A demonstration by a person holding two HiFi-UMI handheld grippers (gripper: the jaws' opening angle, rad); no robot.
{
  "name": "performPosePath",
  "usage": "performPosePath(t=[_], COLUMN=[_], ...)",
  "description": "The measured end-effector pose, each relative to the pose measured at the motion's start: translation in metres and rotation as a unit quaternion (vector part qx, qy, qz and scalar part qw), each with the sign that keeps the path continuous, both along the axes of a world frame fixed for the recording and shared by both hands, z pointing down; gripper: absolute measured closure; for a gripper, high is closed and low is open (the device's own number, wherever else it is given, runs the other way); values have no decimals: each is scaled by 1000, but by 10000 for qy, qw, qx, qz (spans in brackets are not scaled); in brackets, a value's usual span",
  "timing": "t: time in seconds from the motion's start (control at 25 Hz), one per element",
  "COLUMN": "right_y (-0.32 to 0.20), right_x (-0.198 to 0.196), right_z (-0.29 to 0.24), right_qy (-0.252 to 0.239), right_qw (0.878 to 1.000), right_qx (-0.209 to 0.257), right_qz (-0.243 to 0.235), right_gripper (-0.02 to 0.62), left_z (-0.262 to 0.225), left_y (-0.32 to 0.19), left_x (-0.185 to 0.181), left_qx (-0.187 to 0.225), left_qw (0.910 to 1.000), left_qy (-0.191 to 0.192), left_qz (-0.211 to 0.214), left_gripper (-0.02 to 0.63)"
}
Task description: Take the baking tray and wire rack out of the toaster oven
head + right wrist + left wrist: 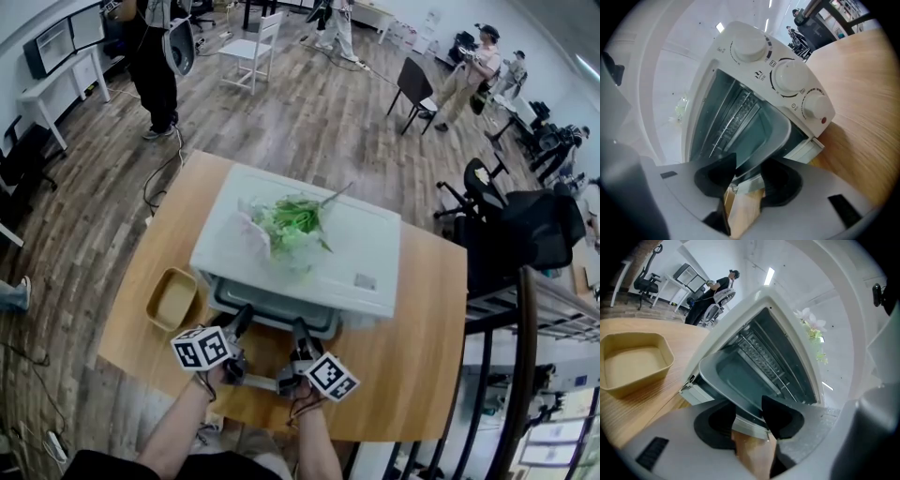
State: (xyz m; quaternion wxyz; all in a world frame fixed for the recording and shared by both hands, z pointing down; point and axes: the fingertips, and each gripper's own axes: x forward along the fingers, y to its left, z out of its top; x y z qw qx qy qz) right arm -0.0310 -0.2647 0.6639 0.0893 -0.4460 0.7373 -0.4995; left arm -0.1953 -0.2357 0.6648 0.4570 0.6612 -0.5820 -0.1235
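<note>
**Toaster oven with tray partly drawn.** A white box-shaped toaster oven [367, 246] stands on a light wooden table [417, 328], with its door folded down toward the person. The grey rectangular metal baking tray [272, 302] lies flat and projects from the oven mouth over the door. Its long axis runs across the mouth, parallel to the oven front, and its near long rim faces the person.

The left gripper [242, 321] and right gripper [300, 332] meet that rim side by side. Each has its jaws part-way closed and pinching the rim.

The silver wire rack [761, 357] sits deeper inside the cavity. A tan rectangular dish [172, 298] stands just beside the oven. A green and white flower bunch [291, 225] lies on the oven's top.
</note>
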Motion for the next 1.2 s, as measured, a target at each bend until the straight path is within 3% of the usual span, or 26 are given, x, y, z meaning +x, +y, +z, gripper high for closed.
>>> performPosePath(t=[1.2], right_y=[65], right_x=[7], right_z=[-11], right_qy=[-42], right_qw=[9996], right_qx=[-23], right_qz=[277], right_gripper=[437], left_z=[-17], left_y=[60], left_x=[5], left_qx=[8], left_qw=[9998], left_qy=[77], left_qz=[184], left_gripper=[433])
